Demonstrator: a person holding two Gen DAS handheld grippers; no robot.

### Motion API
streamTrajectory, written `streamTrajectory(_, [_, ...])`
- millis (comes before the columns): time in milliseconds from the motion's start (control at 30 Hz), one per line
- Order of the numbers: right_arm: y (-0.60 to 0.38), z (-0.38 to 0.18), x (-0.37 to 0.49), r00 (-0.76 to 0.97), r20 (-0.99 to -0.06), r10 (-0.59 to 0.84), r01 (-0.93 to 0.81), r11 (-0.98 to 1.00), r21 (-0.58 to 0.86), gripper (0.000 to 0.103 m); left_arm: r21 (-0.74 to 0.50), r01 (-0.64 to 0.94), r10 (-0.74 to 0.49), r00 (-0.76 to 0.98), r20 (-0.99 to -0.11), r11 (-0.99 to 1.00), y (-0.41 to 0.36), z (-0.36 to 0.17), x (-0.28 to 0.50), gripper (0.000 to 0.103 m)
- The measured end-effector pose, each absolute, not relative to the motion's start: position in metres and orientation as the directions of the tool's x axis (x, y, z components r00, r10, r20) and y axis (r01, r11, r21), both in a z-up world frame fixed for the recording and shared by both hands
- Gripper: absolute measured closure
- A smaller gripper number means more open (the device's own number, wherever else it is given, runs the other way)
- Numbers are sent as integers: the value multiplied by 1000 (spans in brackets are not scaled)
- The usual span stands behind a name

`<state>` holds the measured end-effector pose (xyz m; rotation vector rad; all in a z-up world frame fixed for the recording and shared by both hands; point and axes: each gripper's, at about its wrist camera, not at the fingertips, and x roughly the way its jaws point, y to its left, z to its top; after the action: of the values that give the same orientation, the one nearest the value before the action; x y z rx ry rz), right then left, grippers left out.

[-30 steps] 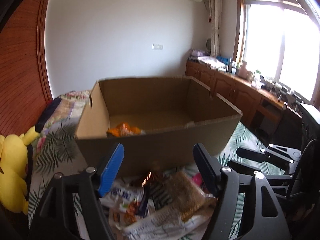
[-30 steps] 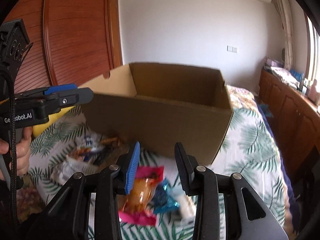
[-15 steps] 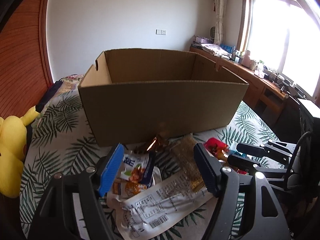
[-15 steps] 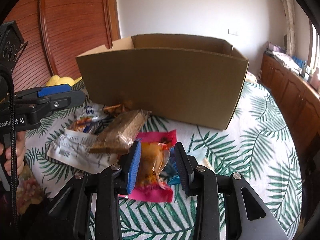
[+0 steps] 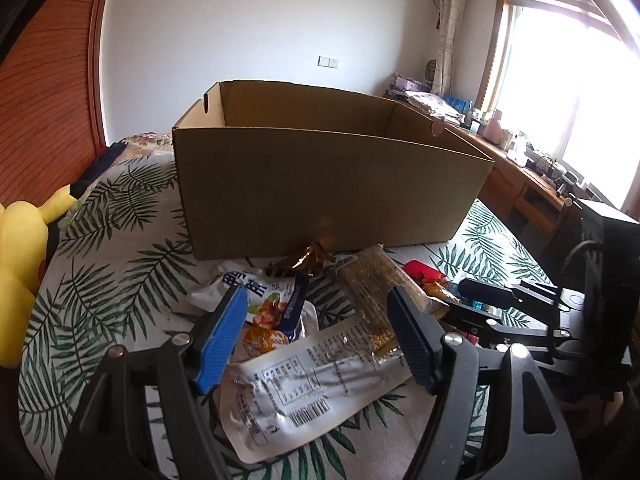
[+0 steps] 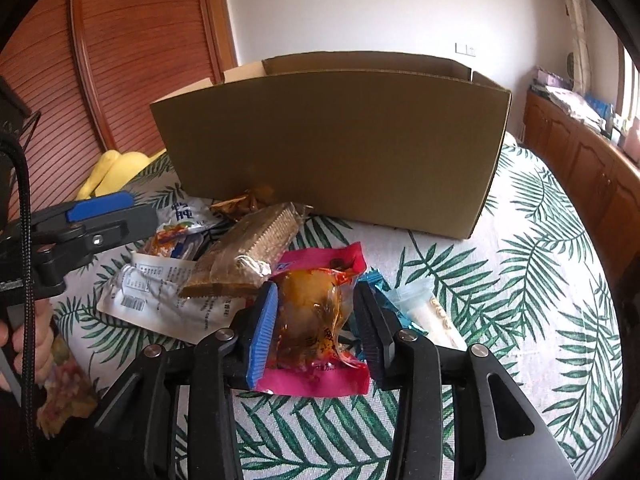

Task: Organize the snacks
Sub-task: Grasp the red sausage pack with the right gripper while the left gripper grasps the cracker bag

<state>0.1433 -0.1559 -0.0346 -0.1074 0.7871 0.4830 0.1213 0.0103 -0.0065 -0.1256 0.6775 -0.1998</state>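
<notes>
Right gripper astride a pink snack pack beside the cardboard box.

The pink snack pack lies flat on the palm-print bedspread, its long axis running 12 to 6 toward the box at 12 o'clock; the jaws are opening, the pack between them and the pads just beside its sides. The left gripper stands wide and empty over a white pouch, whose length runs from 7 to 1 o'clock; a wafer packet lies at 1 o'clock.
</notes>
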Motion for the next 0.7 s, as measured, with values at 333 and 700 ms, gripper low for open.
streamTrajectory(333, [-150, -41, 152, 564, -731, 385, -484, 871, 85, 52, -151, 147, -209, 768, -606, 978, 5, 2, 116, 30])
streamTrajectory(700, [-155, -46, 157, 523, -729, 441, -491, 855, 166, 51, -125, 161, -204, 749, -631, 979, -15, -1, 136, 30])
